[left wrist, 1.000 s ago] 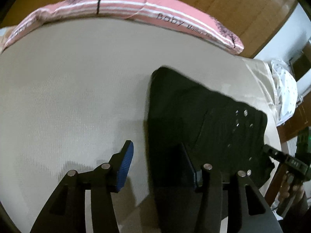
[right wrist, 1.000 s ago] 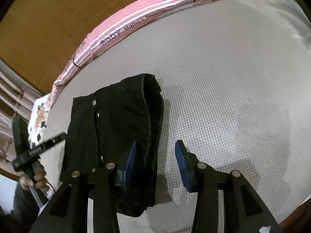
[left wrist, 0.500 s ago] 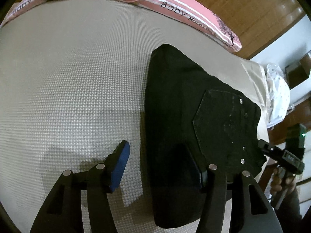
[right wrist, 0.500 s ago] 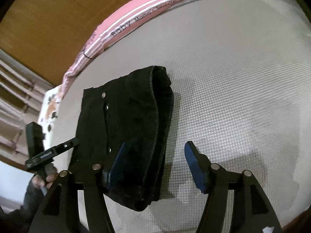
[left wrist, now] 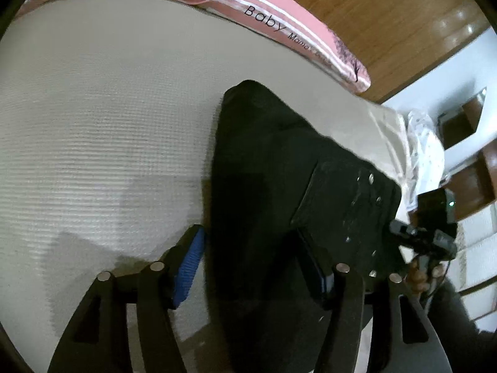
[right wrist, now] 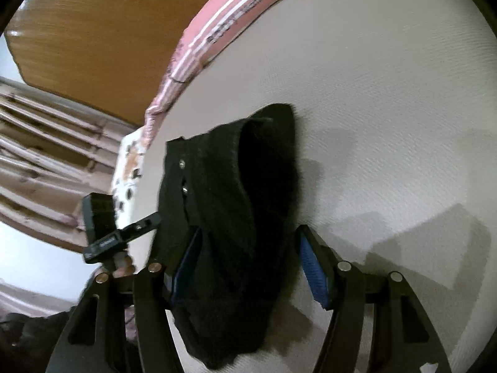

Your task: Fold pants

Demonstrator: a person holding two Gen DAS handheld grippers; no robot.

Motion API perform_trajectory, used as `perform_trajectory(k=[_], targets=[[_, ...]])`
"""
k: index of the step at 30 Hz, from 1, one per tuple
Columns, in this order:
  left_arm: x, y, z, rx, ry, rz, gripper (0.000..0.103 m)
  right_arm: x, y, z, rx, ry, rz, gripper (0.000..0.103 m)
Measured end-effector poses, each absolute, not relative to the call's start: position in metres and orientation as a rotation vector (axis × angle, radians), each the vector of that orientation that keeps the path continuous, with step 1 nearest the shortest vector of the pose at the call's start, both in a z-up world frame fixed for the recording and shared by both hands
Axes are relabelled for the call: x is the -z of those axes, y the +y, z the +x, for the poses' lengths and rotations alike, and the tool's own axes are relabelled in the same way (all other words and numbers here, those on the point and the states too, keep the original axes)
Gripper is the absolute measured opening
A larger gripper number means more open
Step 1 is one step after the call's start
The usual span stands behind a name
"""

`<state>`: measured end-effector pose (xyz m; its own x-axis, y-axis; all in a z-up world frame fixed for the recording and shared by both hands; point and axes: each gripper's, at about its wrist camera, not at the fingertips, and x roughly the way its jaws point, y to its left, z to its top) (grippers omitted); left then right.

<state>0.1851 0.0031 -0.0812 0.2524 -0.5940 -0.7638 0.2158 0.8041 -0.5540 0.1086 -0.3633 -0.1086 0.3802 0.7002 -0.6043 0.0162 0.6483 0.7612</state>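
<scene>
The black denim pants lie folded into a compact, thick bundle on the beige textured bed cover. In the left wrist view a stitched back pocket with small metal rivets faces up on the bundle's right part. In the right wrist view the layers show as a rounded fold along the far and right edges, with metal studs near the left edge.

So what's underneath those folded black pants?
The folded black pants lie on a beige textured bedspread, which shows all around them. Whatever sits directly beneath the fabric is covered.
</scene>
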Motion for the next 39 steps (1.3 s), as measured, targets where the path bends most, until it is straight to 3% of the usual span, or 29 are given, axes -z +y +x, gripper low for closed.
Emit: perform_trajectory(k=[4,7,9,12,18,39], targets=[[0.082,-0.004,0.184,0.558,1.147,-0.377,0.065,0.109,-0.350,0.119,-0.520,1.107,0.770,0.060],[0.081,-0.013,0.184,0.542,1.141,-0.351,0.066,0.110,-0.349,0.117,-0.485,1.099,0.794,0.052],[0.080,-0.016,0.183,0.530,1.144,-0.337,0.053,0.108,-0.348,0.113,-0.452,1.094,0.792,0.044],[0.075,-0.016,0.179,0.516,1.126,-0.319,0.040,0.100,-0.344,0.107,-0.412,1.069,0.781,0.039],[0.056,-0.022,0.171,0.505,1.087,-0.264,0.024,0.072,-0.327,0.100,-0.339,1.038,0.753,0.034],[0.024,0.060,0.226,0.347,1.027,-0.266,0.021,0.053,-0.234,0.190,-0.419,1.064,0.745,0.033]])
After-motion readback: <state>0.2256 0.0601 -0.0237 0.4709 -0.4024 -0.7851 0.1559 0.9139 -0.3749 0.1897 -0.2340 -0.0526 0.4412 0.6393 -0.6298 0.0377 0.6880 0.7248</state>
